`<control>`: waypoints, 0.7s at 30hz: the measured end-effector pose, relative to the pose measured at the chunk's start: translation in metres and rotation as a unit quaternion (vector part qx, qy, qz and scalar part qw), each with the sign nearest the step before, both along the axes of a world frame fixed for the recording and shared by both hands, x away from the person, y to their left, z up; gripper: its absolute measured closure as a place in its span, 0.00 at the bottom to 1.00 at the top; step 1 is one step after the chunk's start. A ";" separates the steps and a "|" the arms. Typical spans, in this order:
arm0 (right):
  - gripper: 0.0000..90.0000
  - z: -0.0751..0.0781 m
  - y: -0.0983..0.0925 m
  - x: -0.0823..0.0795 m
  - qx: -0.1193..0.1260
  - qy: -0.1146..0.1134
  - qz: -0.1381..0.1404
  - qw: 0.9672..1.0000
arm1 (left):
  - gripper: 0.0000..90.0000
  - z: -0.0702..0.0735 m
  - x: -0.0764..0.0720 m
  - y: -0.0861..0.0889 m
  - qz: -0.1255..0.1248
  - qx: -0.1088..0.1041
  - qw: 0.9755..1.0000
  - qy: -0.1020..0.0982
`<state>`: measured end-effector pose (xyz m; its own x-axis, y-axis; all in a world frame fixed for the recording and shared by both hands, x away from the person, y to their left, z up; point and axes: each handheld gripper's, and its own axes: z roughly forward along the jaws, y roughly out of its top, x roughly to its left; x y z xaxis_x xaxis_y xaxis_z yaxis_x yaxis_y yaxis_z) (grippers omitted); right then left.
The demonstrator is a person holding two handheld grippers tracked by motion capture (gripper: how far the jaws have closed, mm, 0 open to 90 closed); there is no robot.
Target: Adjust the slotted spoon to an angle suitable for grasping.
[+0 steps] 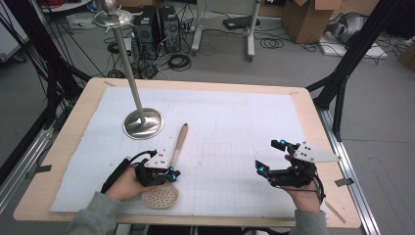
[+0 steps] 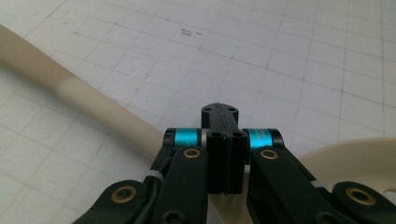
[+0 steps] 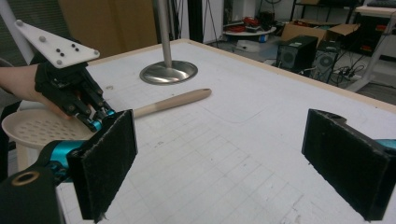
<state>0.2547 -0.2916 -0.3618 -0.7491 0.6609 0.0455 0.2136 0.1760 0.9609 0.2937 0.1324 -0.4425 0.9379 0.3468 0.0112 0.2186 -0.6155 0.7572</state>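
Note:
A pale wooden skimmer spoon (image 1: 179,142) lies on the white grid mat, handle toward the far side and perforated round head (image 1: 160,197) near the front edge. My left gripper (image 1: 172,172) hovers at the neck where handle meets head. Its jaws are pressed together with nothing seen between them. In the left gripper view my left gripper (image 2: 219,112) sits just above the handle (image 2: 70,88). My right gripper (image 1: 270,156) rests at the front right, open and empty. The right gripper view shows my right gripper (image 3: 219,158) with wide-apart pads, and the left gripper (image 3: 100,119) beside the spoon (image 3: 173,101).
A metal pole on a round shiny base (image 1: 143,123) stands at the back left of the mat, just beyond the spoon's handle tip. The wooden table rim (image 1: 313,122) frames the mat. Black frame struts, cables, computer towers and boxes sit on the floor beyond.

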 end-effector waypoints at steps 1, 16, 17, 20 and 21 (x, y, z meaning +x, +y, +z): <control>0.10 0.000 0.000 0.000 0.000 0.000 0.000 1.000 | 1.00 0.000 0.000 0.000 0.000 0.000 1.000 0.000; 0.10 -0.001 0.003 0.001 -0.005 0.001 0.001 1.000 | 1.00 0.002 -0.021 0.031 -0.009 0.009 1.000 0.001; 0.10 -0.001 0.003 0.001 -0.005 0.001 0.001 1.000 | 1.00 0.002 -0.022 0.033 -0.010 0.011 1.000 0.001; 0.10 -0.001 0.003 0.002 -0.006 0.001 0.002 1.000 | 1.00 0.002 -0.025 0.040 -0.009 0.010 1.000 0.002; 0.10 -0.001 0.004 0.002 -0.006 0.002 0.001 1.000 | 1.00 0.002 -0.026 0.043 -0.008 0.006 1.000 0.004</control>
<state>0.2564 -0.2879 -0.3628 -0.7503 0.6598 0.0413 0.2172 0.1871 0.9580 0.2676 0.1749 -0.4405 0.9435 0.3314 0.0084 0.2141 -0.6285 0.7478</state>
